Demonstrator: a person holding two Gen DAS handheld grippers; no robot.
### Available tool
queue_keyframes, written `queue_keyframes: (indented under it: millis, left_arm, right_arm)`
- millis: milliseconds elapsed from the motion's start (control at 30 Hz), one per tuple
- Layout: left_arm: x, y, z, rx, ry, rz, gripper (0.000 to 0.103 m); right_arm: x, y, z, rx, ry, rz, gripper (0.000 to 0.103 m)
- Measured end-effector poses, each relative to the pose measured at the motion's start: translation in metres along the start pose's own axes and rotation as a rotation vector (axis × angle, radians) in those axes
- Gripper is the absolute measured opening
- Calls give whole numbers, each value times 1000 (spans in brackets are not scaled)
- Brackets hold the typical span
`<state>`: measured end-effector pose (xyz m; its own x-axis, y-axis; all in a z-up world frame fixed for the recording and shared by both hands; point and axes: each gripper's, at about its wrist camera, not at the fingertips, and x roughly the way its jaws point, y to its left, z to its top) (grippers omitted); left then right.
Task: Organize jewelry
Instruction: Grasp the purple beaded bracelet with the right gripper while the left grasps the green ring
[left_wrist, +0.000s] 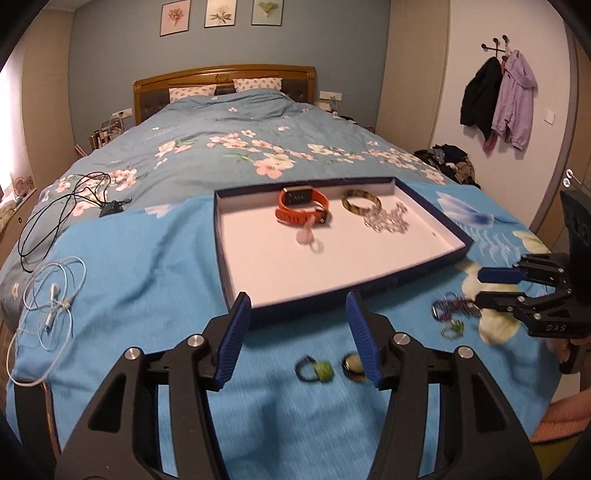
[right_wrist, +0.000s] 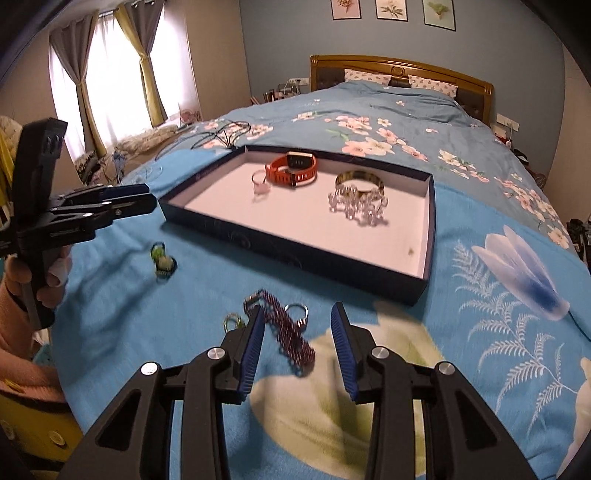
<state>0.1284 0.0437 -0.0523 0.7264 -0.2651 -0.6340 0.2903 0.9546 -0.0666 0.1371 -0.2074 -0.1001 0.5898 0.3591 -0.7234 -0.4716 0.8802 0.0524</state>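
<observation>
Right wrist view: right gripper (right_wrist: 297, 345) spread open over a purple chain-link bracelet (right_wrist: 290, 332) on the blue bedspread (right_wrist: 461, 306), just short of the shallow dark-blue tray (right_wrist: 295, 254). Left wrist view: left gripper (left_wrist: 301, 332) likewise open above small rings (left_wrist: 314, 369); orange smartwatch (left_wrist: 301, 206) inside the tray.

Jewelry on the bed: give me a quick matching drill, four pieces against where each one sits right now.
Column one:
1. orange watch
2. clear bead bracelet
3. purple chain bracelet
4. green ring

Column two:
A. on the blue blanket, between the open jaws of the right gripper
B. on the blanket, outside the tray's near left corner
C. inside the tray, far side, beside the pink ring
D. inside the tray, touching the gold bangle

Pairs: 1-C, 2-D, 3-A, 4-B
</observation>
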Motion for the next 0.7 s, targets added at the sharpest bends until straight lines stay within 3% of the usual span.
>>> queue_keyframes:
  millis: [300,500,567,700]
  left_arm:
    - [-2,-8,-18,14,30,-9,54]
    - [1,-11,-23,22,53,-27,54]
    - [1,-15,-24,40,54,-40,54]
    - [2,-28,-27,102,59,-72,53]
  right_arm:
    - [9,6,-7,-12,33,-7,34]
    - [14,6,-7,-11,57,-15,19]
    - [14,6,-7,-12,61,-16,7]
    - [12,9,-7,-27,50,-22,4]
